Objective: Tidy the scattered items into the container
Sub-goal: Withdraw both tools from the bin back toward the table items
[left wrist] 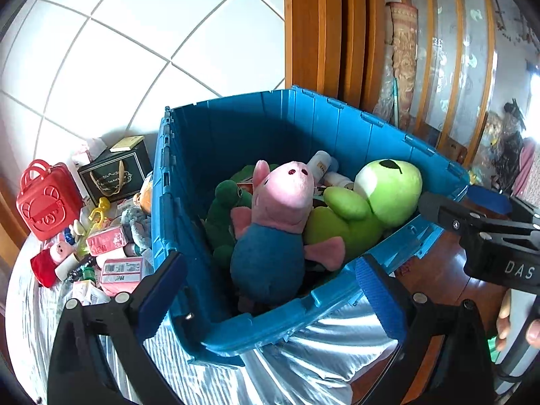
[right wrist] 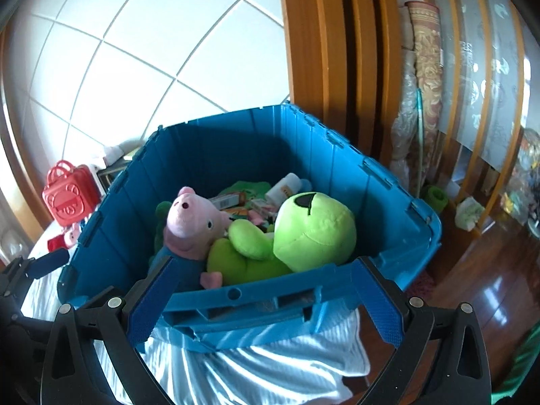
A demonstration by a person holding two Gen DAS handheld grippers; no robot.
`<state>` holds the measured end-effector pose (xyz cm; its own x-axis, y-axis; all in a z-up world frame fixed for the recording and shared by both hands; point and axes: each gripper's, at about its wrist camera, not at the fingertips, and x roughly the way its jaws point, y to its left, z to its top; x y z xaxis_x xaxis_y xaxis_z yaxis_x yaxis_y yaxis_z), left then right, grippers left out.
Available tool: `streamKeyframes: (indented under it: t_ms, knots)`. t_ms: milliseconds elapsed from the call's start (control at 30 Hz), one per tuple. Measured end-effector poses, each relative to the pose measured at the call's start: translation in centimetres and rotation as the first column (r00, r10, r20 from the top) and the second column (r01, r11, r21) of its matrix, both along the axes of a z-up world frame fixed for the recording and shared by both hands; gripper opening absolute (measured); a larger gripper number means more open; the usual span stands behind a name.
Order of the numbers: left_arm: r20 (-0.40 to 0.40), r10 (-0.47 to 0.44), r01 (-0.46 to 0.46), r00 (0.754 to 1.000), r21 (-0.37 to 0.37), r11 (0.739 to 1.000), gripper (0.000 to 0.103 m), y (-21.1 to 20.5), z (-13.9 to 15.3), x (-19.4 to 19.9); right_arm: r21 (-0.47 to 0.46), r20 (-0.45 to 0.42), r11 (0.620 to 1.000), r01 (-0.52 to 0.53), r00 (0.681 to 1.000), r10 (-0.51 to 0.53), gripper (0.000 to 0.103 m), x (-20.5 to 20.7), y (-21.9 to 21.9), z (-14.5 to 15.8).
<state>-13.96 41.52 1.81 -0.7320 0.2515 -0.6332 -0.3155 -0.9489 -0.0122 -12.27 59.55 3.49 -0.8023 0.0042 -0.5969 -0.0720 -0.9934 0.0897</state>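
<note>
A blue plastic crate (left wrist: 236,128) (right wrist: 388,195) stands on a striped white cloth. Inside lie a pink pig plush in a blue body (left wrist: 280,209) (right wrist: 192,219), a light green frog plush (left wrist: 374,202) (right wrist: 303,233), a dark green plush (left wrist: 219,216) and small boxes and bottles. My left gripper (left wrist: 270,290) is open and empty over the crate's near rim. My right gripper (right wrist: 266,293) is open and empty at the crate's near rim; it also shows in the left wrist view (left wrist: 472,216).
Left of the crate lie scattered items: a red pig-face case (left wrist: 47,202) (right wrist: 69,197), a black gift bag (left wrist: 114,175), pink tissue packs (left wrist: 121,268), a small pig toy (left wrist: 59,251), a grey plush (left wrist: 138,226). Wooden door frame (left wrist: 317,33) and dark wood floor (right wrist: 489,297) at right.
</note>
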Motion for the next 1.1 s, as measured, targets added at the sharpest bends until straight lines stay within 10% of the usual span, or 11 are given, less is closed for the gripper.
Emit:
streamKeyframes:
  t_ms: [667, 1100]
  knots:
    - [-0.055, 0.181, -0.177, 0.982, 0.075, 0.981, 0.102, -8.0, 0.6, 3.4, 0.025, -0.098, 0.992, -0.127, 0.987, 0.129, 0.103, 1.6, -7.0, 0.1]
    - [0.006, 0.41, -0.409, 0.912, 0.089, 0.908, 0.102, -22.7, -3.0, 2.5, 0.013, -0.116, 0.947, -0.322, 0.94, 0.321, 0.103, -2.9, -20.8, -1.0]
